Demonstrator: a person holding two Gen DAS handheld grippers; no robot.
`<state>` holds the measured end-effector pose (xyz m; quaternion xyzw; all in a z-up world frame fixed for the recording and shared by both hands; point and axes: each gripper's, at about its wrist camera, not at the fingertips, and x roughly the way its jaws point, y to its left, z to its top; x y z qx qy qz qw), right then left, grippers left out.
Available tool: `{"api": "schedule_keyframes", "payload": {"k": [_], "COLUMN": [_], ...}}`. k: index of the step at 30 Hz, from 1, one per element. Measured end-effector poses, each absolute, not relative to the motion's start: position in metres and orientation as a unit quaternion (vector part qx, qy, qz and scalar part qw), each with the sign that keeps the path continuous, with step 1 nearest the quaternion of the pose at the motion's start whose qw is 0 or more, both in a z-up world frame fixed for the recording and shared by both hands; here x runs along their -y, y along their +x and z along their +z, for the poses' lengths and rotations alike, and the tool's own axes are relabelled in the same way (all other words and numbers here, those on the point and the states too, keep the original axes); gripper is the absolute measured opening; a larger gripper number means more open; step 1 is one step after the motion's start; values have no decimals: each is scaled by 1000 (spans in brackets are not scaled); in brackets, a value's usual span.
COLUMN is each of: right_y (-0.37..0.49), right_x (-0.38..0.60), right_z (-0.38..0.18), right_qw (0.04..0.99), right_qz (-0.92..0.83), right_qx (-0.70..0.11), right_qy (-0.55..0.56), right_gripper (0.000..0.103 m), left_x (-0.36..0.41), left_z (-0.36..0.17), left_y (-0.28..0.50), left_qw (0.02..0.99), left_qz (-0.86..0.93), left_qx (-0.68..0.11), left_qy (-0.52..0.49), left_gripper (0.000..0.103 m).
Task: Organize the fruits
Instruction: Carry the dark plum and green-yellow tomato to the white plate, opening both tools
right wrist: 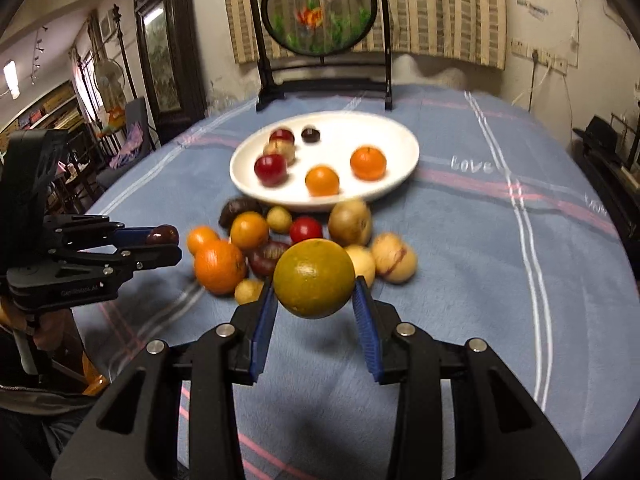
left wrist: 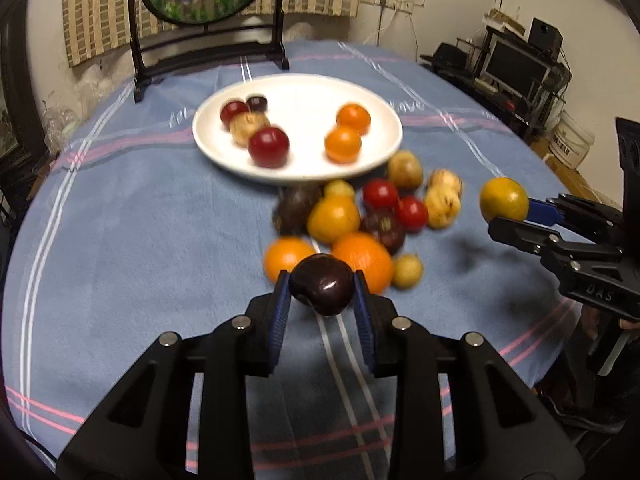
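Right tongs [right wrist: 314, 300] pinch a greenish, perhaps unripe, orange [right wrist: 315, 278].

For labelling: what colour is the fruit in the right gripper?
Greenish-yellow fruit; the right wrist view shows it best.

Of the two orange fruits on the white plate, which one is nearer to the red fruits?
The front orange fruit on the white plate, nearer the cameras; the other one sits farther back.

A round table [left wrist: 120, 240] under a blue cloth with pink and white stripes carried everything. Ahead of the grippers, a heap of loose fruit [left wrist: 360, 220] — oranges, red, dark and pale yellow pieces — lay directly on the cloth. Just beyond the heap sat a white plate [left wrist: 298, 168], and farther back a dark-framed round screen [left wrist: 208, 20] stood at the far edge.
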<state>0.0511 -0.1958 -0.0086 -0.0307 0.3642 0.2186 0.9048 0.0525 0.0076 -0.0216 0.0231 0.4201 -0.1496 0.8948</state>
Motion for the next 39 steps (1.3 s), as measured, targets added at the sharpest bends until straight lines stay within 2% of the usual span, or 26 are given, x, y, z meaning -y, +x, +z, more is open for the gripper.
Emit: {"api": "schedule_keyframes", "payload": {"k": [11, 17, 28, 30, 31, 32, 34, 39], "right_y": [137, 191, 238, 239, 238, 235, 228, 202], "right_x": [166, 134, 117, 120, 122, 124, 129, 150], "right_z": [17, 3, -22, -20, -18, -14, -8, 0], "right_qw": [913, 900, 891, 896, 899, 903, 908, 912], "right_qz": [210, 220, 201, 195, 192, 189, 187, 185], "right_qx": [-344, -369, -403, -396, -391, -384, -374, -366], "right_qy": [-55, -69, -60, -50, -47, -42, -38, -23], "right_gripper": [39, 39, 40, 47, 52, 58, 59, 63], "left_x": [-6, 0, 5, 3, 2, 2, 2, -5], "left_z": [5, -5, -25, -24, -21, -18, -12, -4], "left_y": [166, 222, 268, 270, 268, 266, 258, 232], "left_qw": [904, 895, 886, 890, 895, 901, 905, 903], "left_qz": [-110, -103, -90, -78, -68, -61, -65, -73], "left_qx": [-413, -434, -454, -448, -439, -429, -420, -422], "left_qy": [7, -6, -30, -37, -36, -32, -17, -21], "left_gripper": [32, 32, 33, 59, 64, 67, 68, 83]}}
